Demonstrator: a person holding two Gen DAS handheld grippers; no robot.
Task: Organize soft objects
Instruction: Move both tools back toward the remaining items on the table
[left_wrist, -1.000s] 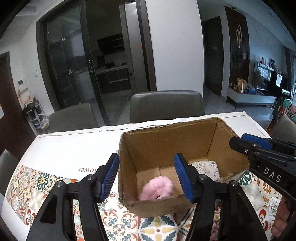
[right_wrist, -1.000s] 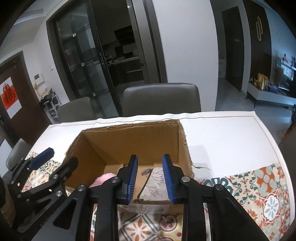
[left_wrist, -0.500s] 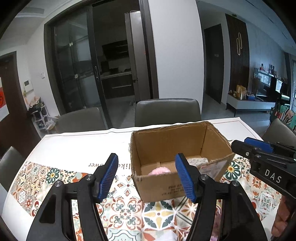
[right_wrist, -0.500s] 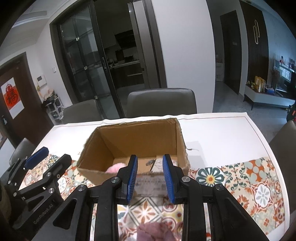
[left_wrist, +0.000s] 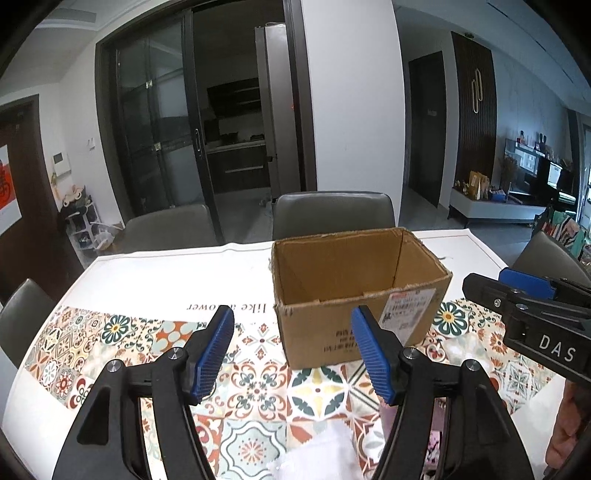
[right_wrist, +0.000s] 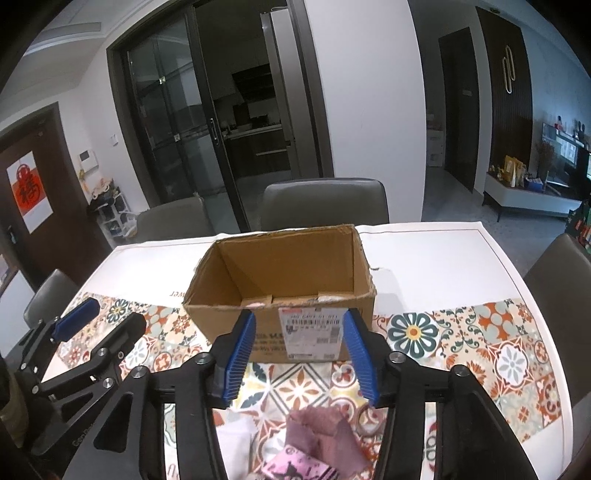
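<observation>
Both grippers empty, left gripper (left_wrist: 291, 349) jaws wide, right gripper (right_wrist: 297, 356) jaws just opened, hovering over the mauve cloth (right_wrist: 321, 439) lying on the table (right_wrist: 424, 254) near the cardboard box (right_wrist: 258, 332); looks light and floppy, pinch a raised fold.

"DAS" on the right hand-held gripper (left_wrist: 524, 295) (tablecloth (left_wrist: 147, 280) perhaps "flower").

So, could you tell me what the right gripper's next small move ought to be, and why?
Probably a dip toward the mauve cloth lying just below the right gripper. Its jaws have just been opening with nothing between them, and that cloth sits on the table in front of the cardboard box, not yet inside.
</observation>
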